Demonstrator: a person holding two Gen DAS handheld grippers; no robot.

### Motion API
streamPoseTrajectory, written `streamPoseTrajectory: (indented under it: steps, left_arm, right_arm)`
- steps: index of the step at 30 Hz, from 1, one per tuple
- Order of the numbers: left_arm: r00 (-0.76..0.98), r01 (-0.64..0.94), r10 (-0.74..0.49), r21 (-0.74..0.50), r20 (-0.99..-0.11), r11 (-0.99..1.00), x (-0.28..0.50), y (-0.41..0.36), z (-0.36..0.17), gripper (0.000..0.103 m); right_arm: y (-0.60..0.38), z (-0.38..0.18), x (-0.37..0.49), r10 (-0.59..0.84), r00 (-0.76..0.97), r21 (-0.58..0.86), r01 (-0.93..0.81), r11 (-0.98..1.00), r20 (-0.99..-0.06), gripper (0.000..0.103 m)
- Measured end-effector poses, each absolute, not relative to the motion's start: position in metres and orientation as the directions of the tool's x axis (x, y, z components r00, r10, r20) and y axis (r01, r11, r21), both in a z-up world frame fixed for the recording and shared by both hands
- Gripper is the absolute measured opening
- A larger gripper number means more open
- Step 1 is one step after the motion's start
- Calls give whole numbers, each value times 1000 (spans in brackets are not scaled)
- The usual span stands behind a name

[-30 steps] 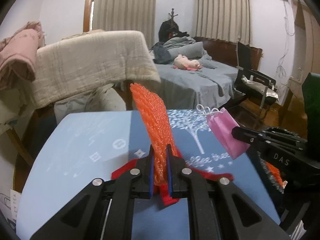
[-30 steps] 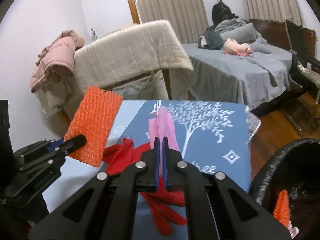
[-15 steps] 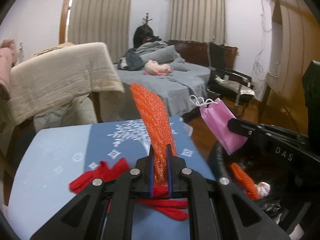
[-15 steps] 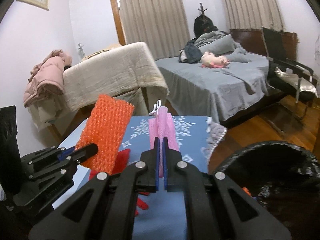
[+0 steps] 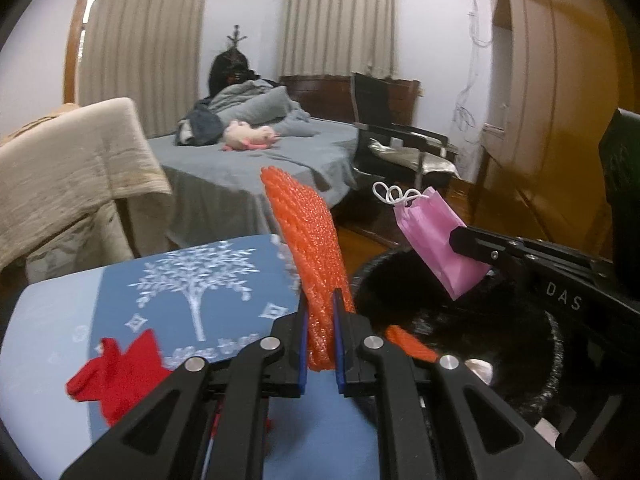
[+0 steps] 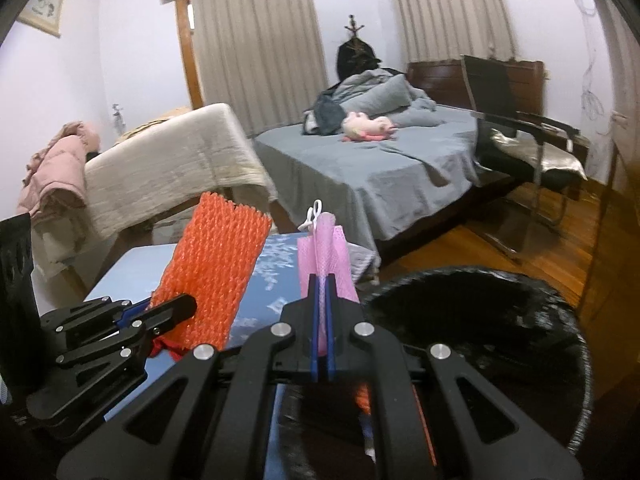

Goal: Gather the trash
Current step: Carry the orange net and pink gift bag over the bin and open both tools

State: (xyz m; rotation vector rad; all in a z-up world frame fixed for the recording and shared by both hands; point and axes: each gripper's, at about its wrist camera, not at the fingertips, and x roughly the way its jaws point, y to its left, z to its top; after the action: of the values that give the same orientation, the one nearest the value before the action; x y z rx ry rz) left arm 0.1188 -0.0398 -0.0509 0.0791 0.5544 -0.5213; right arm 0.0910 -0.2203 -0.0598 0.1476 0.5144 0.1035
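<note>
left wrist view: left tool clamped tight on orange foam net, net stands upright out of the jaws
left wrist, net position: over the desk edge, just beside the rim of the black trash bin; not over the opening as far as I can tell
left wrist, right tool: right tool enters from the right, shut on pink paper bag; bag with white string handles hangs above the bin mouth
left wrist, bin contents: another orange piece and something pale already inside
left wrist, leftover: red ribbon lies on the desk, untouched
right wrist view: right tool fully closed on the pink paper bag, bag sticks up between the jaws
right wrist, bin: black trash bin just ahead and to the right, mouth open, lined with black
right wrist, left tool: left tool at left, gripping the orange foam net over the desk
step (judged): carry phase, both pieces held, drop not yet done
next move (judged): bring each tool squarely over the bin opening, net needs more travel than bag, then open the jaws; light pieces could cling to the pads or catch the rim
remaining (judged): red ribbon to collect after
</note>
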Motion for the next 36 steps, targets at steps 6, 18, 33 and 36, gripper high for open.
streamPoseTrajectory:
  steps: [6, 18, 33, 36]
  left_arm:
    - [688, 550, -499, -70, -527, 832, 116, -71, -56, 10]
    - [623, 629, -558, -73, -548, 774, 111, -120, -71, 10]
    - [563, 667, -600, -116, -569, 736, 113, -142, -84, 47]
    - [588, 648, -587, -111, -557, 754, 113, -134, -81, 64]
  right_arm:
    - [-252, -65, 75, 68, 870, 160, 13, 987, -489, 2]
    - [-301, -84, 53, -25, 859, 163, 126, 979, -511, 2]
    - [-330, -101, 48, -109, 831, 153, 227, 962, -545, 29]
    - [-330, -100, 47, -124, 834, 146, 236, 961, -538, 47]
